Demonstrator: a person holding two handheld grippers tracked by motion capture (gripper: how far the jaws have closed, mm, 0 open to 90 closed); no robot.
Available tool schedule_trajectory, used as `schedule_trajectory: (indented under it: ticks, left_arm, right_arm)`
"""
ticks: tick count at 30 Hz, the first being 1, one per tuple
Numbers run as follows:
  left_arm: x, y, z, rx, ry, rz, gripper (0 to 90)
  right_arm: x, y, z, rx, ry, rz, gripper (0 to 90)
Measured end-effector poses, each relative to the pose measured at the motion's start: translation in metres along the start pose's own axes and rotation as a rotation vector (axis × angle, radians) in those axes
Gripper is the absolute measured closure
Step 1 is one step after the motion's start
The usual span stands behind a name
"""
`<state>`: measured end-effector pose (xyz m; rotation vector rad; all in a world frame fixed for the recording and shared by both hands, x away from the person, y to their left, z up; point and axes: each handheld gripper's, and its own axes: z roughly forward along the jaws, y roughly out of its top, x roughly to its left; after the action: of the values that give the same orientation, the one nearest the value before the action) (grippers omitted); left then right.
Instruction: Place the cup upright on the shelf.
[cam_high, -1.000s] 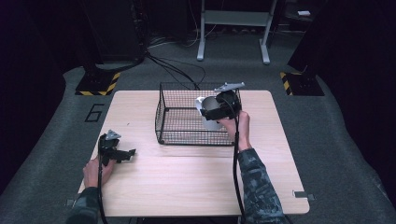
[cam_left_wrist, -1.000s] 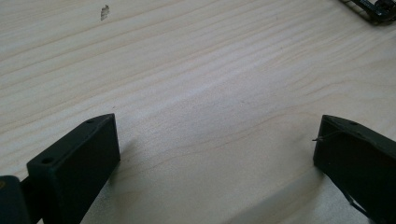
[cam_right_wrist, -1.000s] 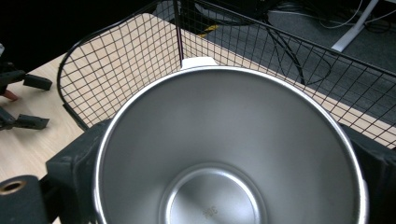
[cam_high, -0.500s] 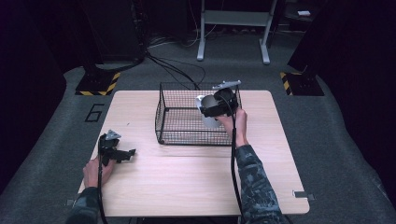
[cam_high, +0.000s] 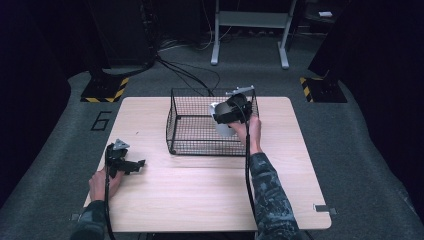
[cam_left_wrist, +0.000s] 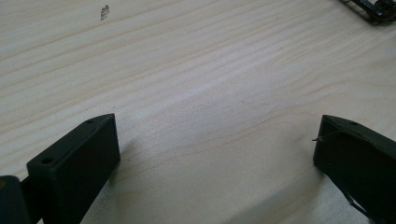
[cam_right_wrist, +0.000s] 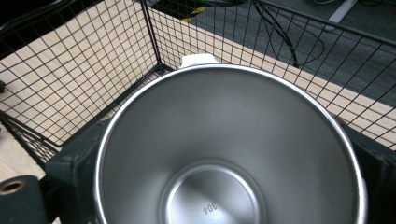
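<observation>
A steel cup (cam_high: 223, 126) with a white outside is held over the right part of a black wire basket (cam_high: 172, 120), and my right gripper (cam_high: 226, 116) is shut on it. In the right gripper view I look into the cup's bare metal inside (cam_right_wrist: 224, 116), with a black jaw on each side of it and the basket's mesh (cam_right_wrist: 70, 70) beyond. My left gripper (cam_high: 134, 165) rests on the table's left side, well apart from the basket. Its jaws stand wide open over bare wood (cam_left_wrist: 187, 70) with nothing between them.
The light wooden table (cam_high: 200, 195) has free room in front of the basket and along its right side. A corner of the basket (cam_left_wrist: 373, 7) shows at the top right of the left gripper view. Dark floor, cables and stand legs surround the table.
The right gripper and the cup have dipped slightly lower toward the basket. The left gripper has not moved.
</observation>
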<state>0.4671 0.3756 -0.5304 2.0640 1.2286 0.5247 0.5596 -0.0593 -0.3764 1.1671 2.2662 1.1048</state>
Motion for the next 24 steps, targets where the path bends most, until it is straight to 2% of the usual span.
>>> schedule_trajectory:
  ticks: [6, 8, 12, 13, 16, 21, 22, 23, 24]
  left_arm:
    - [0.001, 0.0, -0.001, 0.008, 0.0, 0.012, 0.3]
    - [0.0, 0.0, 0.0, -0.001, 0.001, 0.0, 0.3]
    - [0.0, 0.0, 0.0, -0.001, 0.001, 0.0, 0.3]
    - [0.001, 0.0, -0.001, 0.013, -0.001, 0.017, 0.3]
    - [0.0, 0.0, 0.0, -0.002, 0.001, 0.0, 0.3]
    - [0.0, 0.0, 0.0, -0.001, 0.001, 0.001, 0.3]
    - [0.001, 0.0, -0.001, 0.008, 0.0, 0.012, 0.3]
    - [0.0, 0.0, 0.0, 0.003, 0.0, 0.004, 0.3]
    - [0.0, 0.0, 0.0, -0.001, 0.001, 0.0, 0.3]
  right_arm:
    - [-0.003, -0.003, 0.008, 0.01, 0.006, 0.028, 5.5]
    - [-0.003, -0.004, 0.01, 0.014, 0.007, 0.038, 5.5]
    - [-0.003, -0.005, 0.014, 0.018, 0.01, 0.038, 5.5]
    - [-0.004, -0.006, 0.015, 0.027, 0.014, 0.029, 5.5]
    - [-0.003, -0.007, 0.018, 0.032, 0.013, 0.042, 5.4]
    - [-0.003, -0.01, 0.024, 0.051, 0.015, 0.04, 5.4]
    - [-0.003, -0.01, 0.024, 0.059, 0.02, 0.04, 5.4]
    - [-0.004, -0.011, 0.025, 0.06, 0.018, 0.032, 5.4]
    - [-0.003, -0.011, 0.026, 0.067, 0.024, 0.047, 5.4]
